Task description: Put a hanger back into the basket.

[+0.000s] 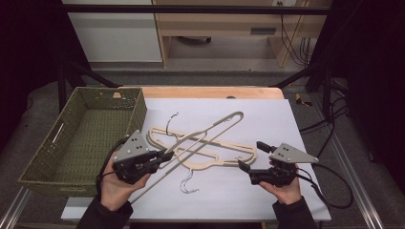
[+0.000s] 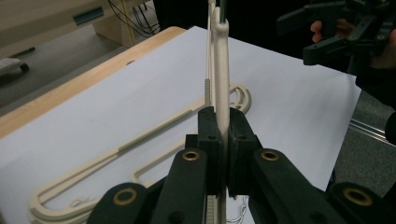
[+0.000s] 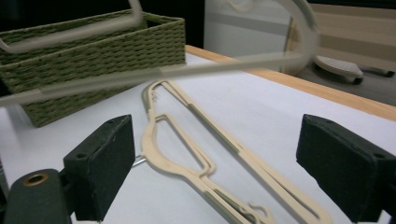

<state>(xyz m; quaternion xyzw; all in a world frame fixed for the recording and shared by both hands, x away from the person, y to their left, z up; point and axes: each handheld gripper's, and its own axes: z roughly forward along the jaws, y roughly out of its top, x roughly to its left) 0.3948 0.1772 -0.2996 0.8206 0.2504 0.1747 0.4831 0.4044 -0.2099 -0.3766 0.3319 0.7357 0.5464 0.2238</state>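
Two cream plastic clothes hangers are on the scene. The lifted cream hanger [image 1: 205, 133] is pinched at its near-left end by the left tongs [image 1: 167, 156], whose jaws are pressed together on its thin bar, as the left gripper view shows close up [image 2: 223, 116]; it slants up and away towards the far right, crossing over the second one. The flat cream hanger [image 1: 210, 155] lies on the white sheet [image 1: 267, 119] that covers the wooden worktop [image 1: 210, 91], near the middle, with its wire hook [image 1: 187, 183] curling towards the near edge. In the right gripper view the raised bar [image 3: 140, 74] passes blurred across the flat hanger [image 3: 187, 158]. The right tongs [image 1: 251, 156] hover at the right end of the flat hanger with jaws spread wide and nothing between them. One green woven rectangular basket [image 1: 81, 138] stands at the left edge of the worktop, just beside the left tongs, with the hangers lying to its right.
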